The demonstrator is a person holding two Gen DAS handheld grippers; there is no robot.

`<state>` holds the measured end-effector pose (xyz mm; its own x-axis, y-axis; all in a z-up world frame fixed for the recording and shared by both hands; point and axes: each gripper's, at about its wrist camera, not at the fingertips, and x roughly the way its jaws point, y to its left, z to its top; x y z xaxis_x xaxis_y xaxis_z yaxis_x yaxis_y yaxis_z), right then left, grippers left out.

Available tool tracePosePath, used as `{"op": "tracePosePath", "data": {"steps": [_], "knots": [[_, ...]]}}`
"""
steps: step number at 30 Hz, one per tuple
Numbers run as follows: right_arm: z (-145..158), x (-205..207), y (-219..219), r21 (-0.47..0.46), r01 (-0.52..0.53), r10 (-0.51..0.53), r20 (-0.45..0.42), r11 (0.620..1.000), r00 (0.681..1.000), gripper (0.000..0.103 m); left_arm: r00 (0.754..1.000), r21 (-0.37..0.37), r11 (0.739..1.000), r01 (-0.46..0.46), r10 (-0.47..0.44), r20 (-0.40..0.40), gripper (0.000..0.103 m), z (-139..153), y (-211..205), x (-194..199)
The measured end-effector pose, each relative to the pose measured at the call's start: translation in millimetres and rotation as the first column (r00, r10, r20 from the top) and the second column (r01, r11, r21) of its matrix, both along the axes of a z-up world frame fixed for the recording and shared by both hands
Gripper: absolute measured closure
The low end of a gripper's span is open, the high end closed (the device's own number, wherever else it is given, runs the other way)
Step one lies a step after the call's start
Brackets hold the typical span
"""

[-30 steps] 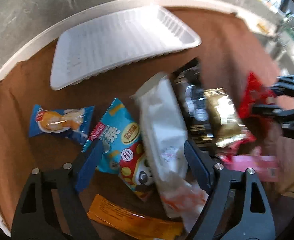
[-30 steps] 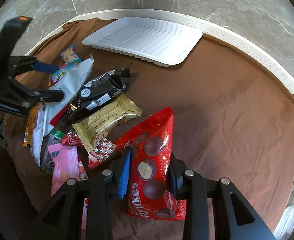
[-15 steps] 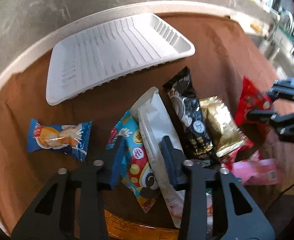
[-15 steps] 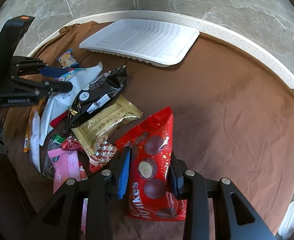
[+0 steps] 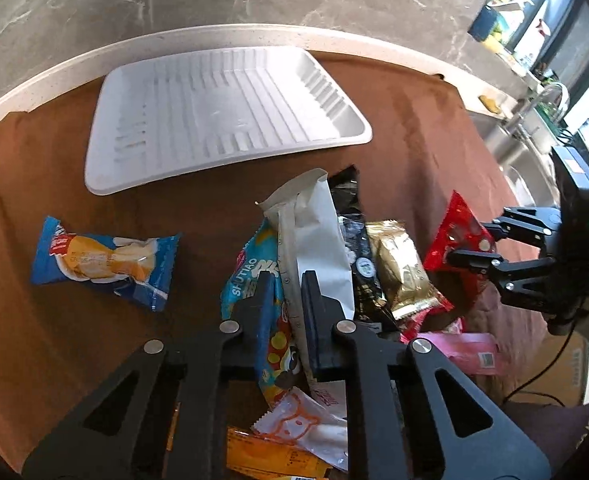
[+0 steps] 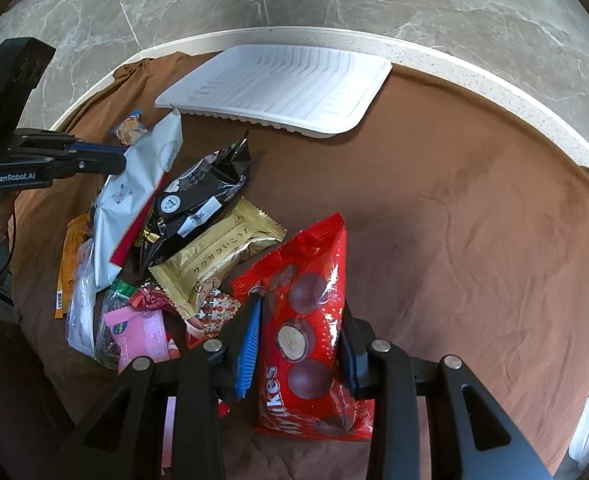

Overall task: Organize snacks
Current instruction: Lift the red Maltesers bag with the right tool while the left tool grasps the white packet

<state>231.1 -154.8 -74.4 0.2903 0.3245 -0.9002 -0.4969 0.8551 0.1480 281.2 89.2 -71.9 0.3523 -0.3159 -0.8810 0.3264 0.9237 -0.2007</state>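
The left gripper (image 5: 287,294), wide a second earlier, was being closed on the white packet (image 5: 318,236); the red bag (image 6: 308,320) was held by the right gripper (image 6: 299,344), so both were ready for the tray (image 5: 222,116).

I see bright daylight from windows (image 5: 582,64) at two o'clock, glare whitening the tray (image 5: 222,116), soft shadows, sharp centres, and fisheye bending with dark corners.

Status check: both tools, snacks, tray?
Left tool closing on white packet. Right tool clamped on red chocolate bag. White tray empty; rest of pile beside it.
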Motion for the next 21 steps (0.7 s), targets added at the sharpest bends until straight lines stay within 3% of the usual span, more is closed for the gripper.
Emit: {"op": "tracePosePath", "data": {"steps": [4,11,21], "knots": [[0,-2,4,-0.007,-0.017,0.017,-0.007,1.0,1.0,0.066,1.0,-0.013,1.0,0.026,-0.026,-0.005,0.089,3,-3,-3],[-2,-1,5,-0.008,-0.017,0.017,-0.009,1.0,1.0,0.065,0.995,0.061,0.994,0.093,-0.094,0.018,0.089,10,-18,-8],[-4,-2,2,0.002,-0.009,0.009,-0.008,1.0,1.0,0.065,0.996,0.07,0.993,0.092,-0.092,-0.005,0.089,8,-19,-12]]}}
